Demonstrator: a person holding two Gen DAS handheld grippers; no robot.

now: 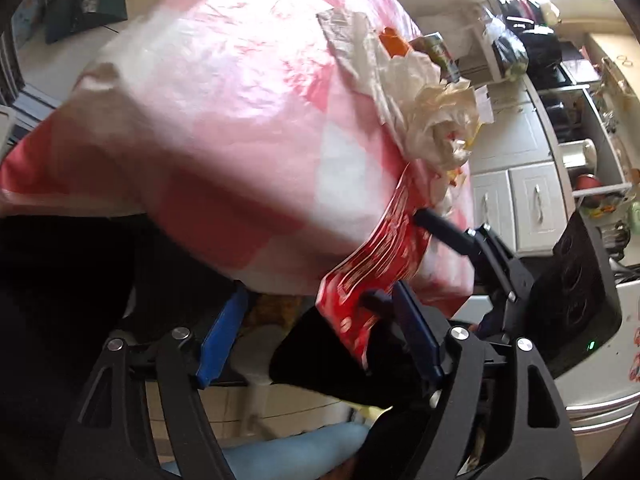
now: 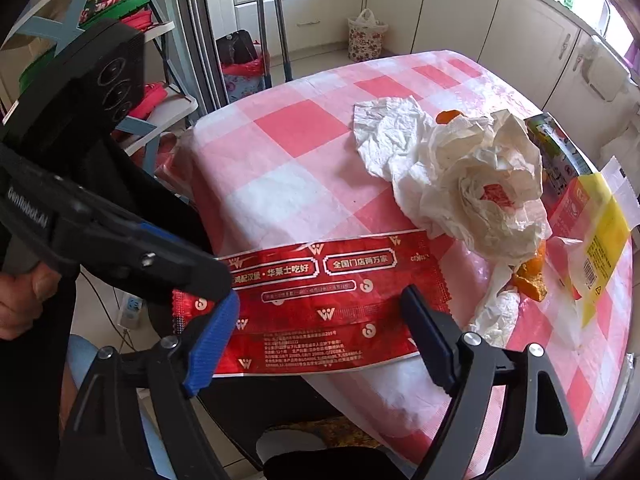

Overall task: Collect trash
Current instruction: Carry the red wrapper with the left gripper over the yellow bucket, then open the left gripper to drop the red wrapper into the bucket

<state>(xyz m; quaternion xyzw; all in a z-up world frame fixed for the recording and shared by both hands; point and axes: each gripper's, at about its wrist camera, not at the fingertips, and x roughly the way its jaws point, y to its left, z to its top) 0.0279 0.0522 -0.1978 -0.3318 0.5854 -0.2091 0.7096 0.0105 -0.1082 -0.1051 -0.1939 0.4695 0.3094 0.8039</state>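
Both grippers' fingers stand open around the flat red printed foil wrapper (image 2: 320, 304) overhanging the pink-checked table's (image 2: 288, 160) near edge.

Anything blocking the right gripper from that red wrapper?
Nothing visible. The wrapper lies at the table edge, right between the open fingers of the right gripper. Only the left gripper crowds in: its tip sits over the wrapper's left end, beside the right gripper's left finger.

Left gripper (image 1: 318, 328) jaws wide; right gripper (image 2: 324, 326) jaws wide.
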